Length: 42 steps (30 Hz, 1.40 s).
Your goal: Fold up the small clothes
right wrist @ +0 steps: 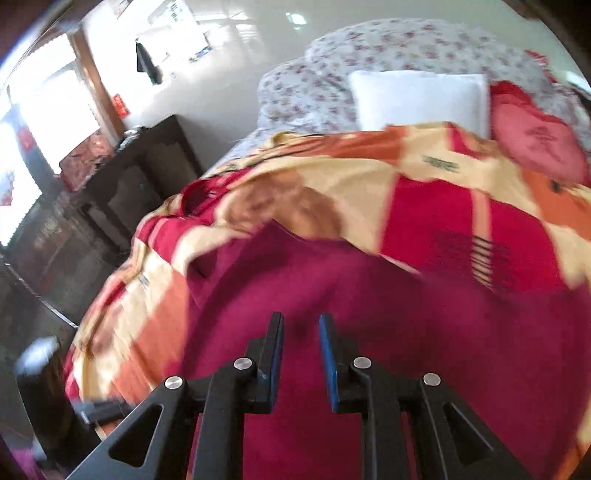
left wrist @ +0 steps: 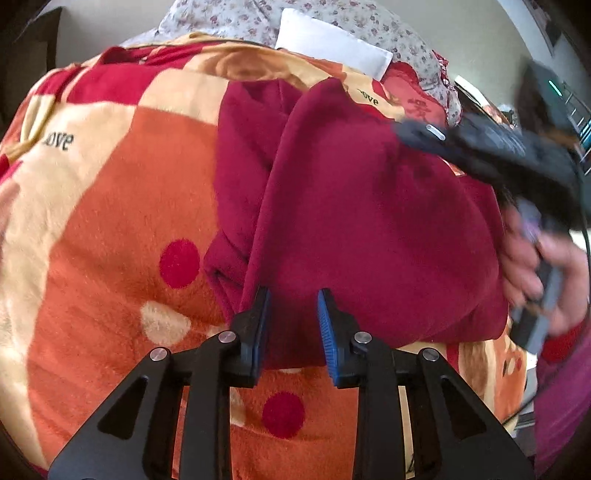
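A dark red fleece garment (left wrist: 369, 229) lies folded over on an orange, red and cream blanket (left wrist: 103, 229). My left gripper (left wrist: 293, 295) is open, its blue-padded fingers astride the garment's near edge, with cloth between them. My right gripper (right wrist: 301, 317) is open just above the same garment (right wrist: 369, 314); that view is blurred by motion. The right gripper also shows in the left wrist view (left wrist: 480, 147) as a blurred dark shape over the garment's far right part, with the person's hand (left wrist: 546, 273) behind it.
A white pillow (left wrist: 332, 40) and a floral quilt (left wrist: 388, 26) lie at the head of the bed. A red heart-shaped cushion (right wrist: 535, 136) sits by the pillow. Dark furniture (right wrist: 147, 173) stands left of the bed by a bright window.
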Each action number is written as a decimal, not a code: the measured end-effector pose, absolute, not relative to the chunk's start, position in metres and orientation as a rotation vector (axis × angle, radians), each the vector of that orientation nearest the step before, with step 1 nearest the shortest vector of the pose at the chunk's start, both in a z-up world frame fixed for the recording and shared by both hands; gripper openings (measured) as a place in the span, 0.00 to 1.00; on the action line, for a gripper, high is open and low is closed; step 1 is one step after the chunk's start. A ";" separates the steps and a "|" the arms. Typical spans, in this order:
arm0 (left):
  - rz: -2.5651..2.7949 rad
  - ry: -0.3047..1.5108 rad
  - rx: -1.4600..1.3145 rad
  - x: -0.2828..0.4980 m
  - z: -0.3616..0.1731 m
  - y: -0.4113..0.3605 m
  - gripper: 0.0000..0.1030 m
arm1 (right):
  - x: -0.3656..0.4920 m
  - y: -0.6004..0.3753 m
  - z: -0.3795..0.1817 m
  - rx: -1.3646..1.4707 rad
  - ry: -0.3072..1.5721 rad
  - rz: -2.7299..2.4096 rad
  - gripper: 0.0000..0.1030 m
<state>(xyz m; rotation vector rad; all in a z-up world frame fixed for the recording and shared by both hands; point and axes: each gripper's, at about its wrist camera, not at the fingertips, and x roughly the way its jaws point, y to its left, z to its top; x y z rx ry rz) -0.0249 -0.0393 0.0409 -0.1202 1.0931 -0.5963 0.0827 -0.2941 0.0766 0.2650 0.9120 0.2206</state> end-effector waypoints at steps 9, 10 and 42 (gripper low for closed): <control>-0.624 1.094 -0.195 -0.020 0.047 -0.025 0.25 | 0.129 -0.274 0.060 0.299 0.996 0.176 0.22; -0.617 1.081 -0.191 -0.021 0.050 -0.022 0.25 | 0.129 -0.270 0.062 0.296 0.999 0.189 0.37; -0.487 1.096 -0.249 0.012 0.025 -0.006 0.58 | 0.169 -0.178 0.039 -0.067 1.129 0.092 0.78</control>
